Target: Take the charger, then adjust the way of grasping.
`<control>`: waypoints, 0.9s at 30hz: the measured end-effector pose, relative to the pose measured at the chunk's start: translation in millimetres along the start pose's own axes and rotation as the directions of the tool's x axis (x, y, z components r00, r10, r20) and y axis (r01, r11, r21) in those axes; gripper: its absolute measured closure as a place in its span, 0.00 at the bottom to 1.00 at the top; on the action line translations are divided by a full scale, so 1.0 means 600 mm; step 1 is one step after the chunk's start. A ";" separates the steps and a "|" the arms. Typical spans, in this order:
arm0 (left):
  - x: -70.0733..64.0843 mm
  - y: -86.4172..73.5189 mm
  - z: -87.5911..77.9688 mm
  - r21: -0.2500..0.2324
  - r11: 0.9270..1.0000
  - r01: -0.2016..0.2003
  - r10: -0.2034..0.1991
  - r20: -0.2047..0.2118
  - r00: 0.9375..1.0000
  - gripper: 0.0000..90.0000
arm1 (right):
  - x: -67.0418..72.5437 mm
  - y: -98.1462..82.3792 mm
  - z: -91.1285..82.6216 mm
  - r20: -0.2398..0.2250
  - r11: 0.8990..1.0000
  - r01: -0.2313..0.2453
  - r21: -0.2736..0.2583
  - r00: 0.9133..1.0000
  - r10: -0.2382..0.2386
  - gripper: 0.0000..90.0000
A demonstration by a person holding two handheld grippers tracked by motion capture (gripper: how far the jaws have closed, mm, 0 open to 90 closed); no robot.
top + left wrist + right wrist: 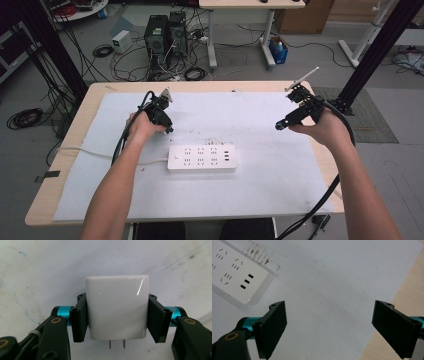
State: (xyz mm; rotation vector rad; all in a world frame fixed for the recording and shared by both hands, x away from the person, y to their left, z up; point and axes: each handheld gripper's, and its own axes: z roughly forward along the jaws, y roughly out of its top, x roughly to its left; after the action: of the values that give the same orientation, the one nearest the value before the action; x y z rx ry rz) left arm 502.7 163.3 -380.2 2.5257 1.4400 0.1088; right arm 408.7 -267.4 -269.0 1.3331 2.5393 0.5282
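Black tongs (117,318) with teal collars, brass screws and ribbed pads (273,326); forearms bare of sleeves.

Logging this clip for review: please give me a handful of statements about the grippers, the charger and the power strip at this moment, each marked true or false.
1. The left gripper is clamped on a white charger. True.
2. The charger's two prongs are seated in the power strip. False: the prongs are bare, pointing toward the camera in the left gripper view, and the strip lies apart from it on the table.
3. The right gripper holds a cable. False: its jaws stand wide apart with nothing between them.
4. The power strip lies flat on the white mat. True.
5. The right gripper is over the strip's sockets. False: it is off to the strip's side, near the mat's edge.
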 end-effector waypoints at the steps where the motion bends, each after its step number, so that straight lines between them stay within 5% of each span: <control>1: -0.003 -0.001 -0.015 -0.024 1.000 -0.005 0.005 0.007 1.000 0.47 | 0.001 0.001 0.001 0.005 1.000 -0.005 0.002 1.000 0.005 0.13; 10: -0.041 -0.011 -0.149 -0.092 0.992 -0.087 0.089 0.012 0.996 0.47 | 0.010 0.009 0.002 0.007 0.999 -0.038 0.034 0.999 0.038 0.13; 19: -0.064 -0.017 -0.181 -0.101 0.984 -0.145 0.147 0.011 0.989 0.47 | 0.032 0.029 0.004 -0.005 0.999 -0.005 0.041 1.000 0.005 0.14; 25: -0.086 -0.027 -0.198 -0.150 0.963 -0.222 0.231 0.040 0.972 0.47 | 0.042 0.050 -0.004 -0.060 0.998 -0.039 0.042 0.997 0.042 0.14; 27: -0.095 -0.030 -0.203 -0.172 0.943 -0.286 0.297 0.037 0.954 0.47 | 0.042 0.053 -0.008 -0.112 0.997 -0.073 0.037 0.991 0.076 0.21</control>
State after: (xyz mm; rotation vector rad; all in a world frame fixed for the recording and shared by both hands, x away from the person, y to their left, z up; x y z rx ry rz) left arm 436.9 143.2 -263.5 2.5605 0.9810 0.1891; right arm 416.6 -230.9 -252.2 1.4539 2.6067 0.5953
